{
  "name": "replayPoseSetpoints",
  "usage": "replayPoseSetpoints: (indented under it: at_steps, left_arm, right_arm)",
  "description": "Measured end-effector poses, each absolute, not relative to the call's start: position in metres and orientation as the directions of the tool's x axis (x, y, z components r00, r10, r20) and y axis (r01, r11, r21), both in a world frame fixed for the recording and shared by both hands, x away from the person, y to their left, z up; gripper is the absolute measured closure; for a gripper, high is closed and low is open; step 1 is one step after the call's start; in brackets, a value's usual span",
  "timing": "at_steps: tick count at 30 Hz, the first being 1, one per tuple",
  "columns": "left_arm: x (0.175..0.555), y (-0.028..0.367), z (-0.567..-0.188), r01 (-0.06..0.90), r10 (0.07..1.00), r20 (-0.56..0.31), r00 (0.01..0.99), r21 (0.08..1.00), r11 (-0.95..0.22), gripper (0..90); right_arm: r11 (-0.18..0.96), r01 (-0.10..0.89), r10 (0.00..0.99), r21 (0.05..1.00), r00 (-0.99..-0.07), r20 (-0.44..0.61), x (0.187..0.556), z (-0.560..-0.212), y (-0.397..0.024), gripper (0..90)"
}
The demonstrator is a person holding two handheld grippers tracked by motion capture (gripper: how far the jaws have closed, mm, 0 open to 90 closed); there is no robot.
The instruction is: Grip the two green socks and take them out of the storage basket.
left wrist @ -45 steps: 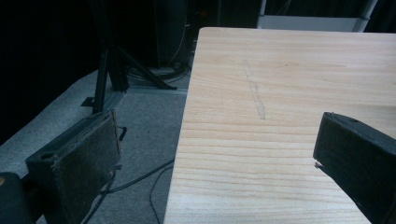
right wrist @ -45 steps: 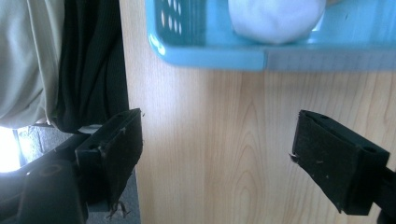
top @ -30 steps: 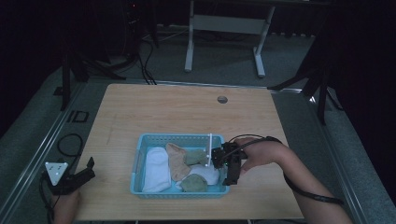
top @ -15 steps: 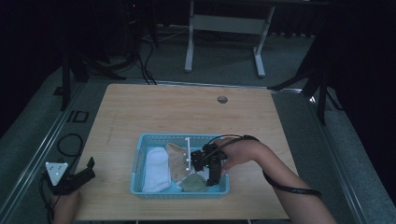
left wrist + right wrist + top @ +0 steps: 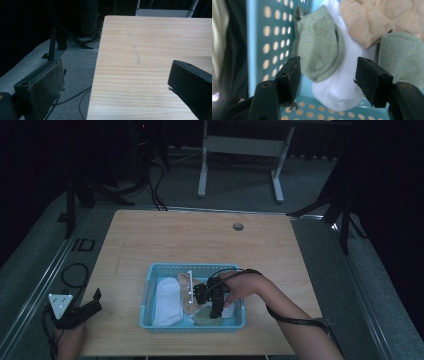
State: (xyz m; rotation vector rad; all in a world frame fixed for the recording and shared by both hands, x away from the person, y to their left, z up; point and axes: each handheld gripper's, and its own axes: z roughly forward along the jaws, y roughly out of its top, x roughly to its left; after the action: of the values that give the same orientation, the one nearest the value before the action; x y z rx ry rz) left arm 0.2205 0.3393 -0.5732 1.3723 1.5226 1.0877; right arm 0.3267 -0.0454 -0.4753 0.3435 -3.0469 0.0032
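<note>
A light blue perforated basket (image 5: 150, 292) stands near the table's front edge and holds several socks. In it are a white sock (image 5: 165, 302), a tan sock (image 5: 186, 292) and a green sock (image 5: 204, 318). My right gripper (image 5: 209, 302) is lowered into the basket. In the right gripper view it (image 5: 328, 65) stands open, its jaws on either side of a green sock (image 5: 319, 50) that lies on a white sock (image 5: 337, 95). A tan sock (image 5: 372, 20) and a second green sock (image 5: 402, 57) lie beyond. My left gripper (image 5: 92, 302) is open at the table's left front corner.
In the left gripper view the open left gripper (image 5: 117, 72) straddles the left edge of the wooden table (image 5: 155, 37), with grey floor and cables below. A round cable hole (image 5: 238, 226) sits at the table's far side. Desk legs stand behind the table.
My right gripper has moved left inside the basket, from its right side toward the middle, over the socks. The left gripper has stayed put.
</note>
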Motion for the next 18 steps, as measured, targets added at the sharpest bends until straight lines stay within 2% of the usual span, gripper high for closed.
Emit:
replayPoseSetpoints:
  at_steps: [2,7,14,18]
  left_arm:
    - [0.221,0.339,-0.573,0.31,0.996,-0.014,-0.093,0.95,0.042,0.7]
    - [0.221,0.339,-0.573,0.31,0.996,-0.012,-0.093,0.95,0.041,0.7]
    - [0.221,0.339,-0.573,0.312,0.995,-0.012,-0.095,0.949,0.042,0.7]
    - [0.221,0.339,-0.573,0.313,0.995,-0.012,-0.095,0.949,0.041,0.7]
  right_arm:
    - [0.976,-0.218,-0.218,-0.001,-0.973,0.076,0.328,-0.479,-0.045,39.5]
    - [0.981,-0.192,-0.191,-0.011,-0.978,0.084,0.331,-0.491,-0.042,47.7]
    - [0.98,-0.199,-0.196,-0.026,-0.975,0.105,0.327,-0.494,-0.039,74.9]
    - [0.975,-0.22,-0.218,-0.008,-0.971,0.096,0.324,-0.482,-0.038,79.0]
